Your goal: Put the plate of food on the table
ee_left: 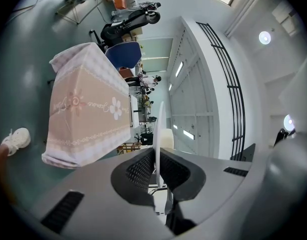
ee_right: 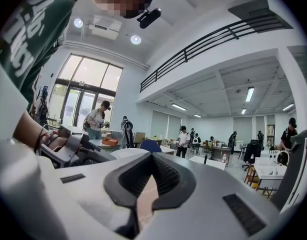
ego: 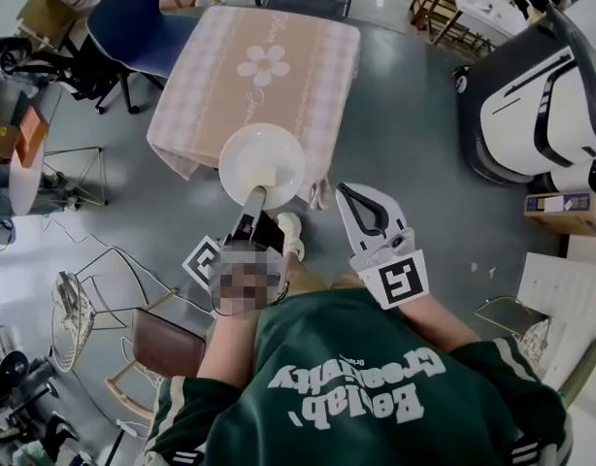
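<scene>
Left gripper — clamped on the near rim of the plate, which had pale food on it. I held it out level, handle toward me.
Table, pink-checked cloth — straight ahead of that gripper. From my head the plate's far half overlapped the table's near edge, but I couldn't tell whether it cleared the top.
Right gripper — jaws together on nothing, beside the plate and farther from the table. I judged the set-down fell to the left.

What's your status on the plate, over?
Left gripper shut on plate rim, right gripper shut, empty. Plate airborne at near edge of table, not down. Nothing blocking.
</scene>
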A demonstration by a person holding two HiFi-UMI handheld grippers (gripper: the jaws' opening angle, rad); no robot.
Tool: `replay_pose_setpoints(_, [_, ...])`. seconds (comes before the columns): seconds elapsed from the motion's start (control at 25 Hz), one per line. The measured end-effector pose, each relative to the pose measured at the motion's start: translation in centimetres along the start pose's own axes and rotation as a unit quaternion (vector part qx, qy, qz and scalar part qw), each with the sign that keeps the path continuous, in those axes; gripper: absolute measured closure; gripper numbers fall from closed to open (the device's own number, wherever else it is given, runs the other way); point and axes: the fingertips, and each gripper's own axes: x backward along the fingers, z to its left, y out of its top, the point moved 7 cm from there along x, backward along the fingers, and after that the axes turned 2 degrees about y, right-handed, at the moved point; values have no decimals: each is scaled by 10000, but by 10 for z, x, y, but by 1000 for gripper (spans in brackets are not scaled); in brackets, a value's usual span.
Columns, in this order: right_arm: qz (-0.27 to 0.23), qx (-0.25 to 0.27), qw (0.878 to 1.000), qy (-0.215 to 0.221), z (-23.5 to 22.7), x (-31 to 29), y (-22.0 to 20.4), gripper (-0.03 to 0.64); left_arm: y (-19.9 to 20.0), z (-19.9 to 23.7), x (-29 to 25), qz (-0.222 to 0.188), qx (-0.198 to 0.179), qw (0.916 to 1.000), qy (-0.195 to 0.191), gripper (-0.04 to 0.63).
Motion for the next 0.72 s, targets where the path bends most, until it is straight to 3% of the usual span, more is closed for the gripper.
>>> replay_pose_setpoints(0.72, [95,44,9999,-40,-26,-79,12,601,57,3,-54,143,187,9997,86,568])
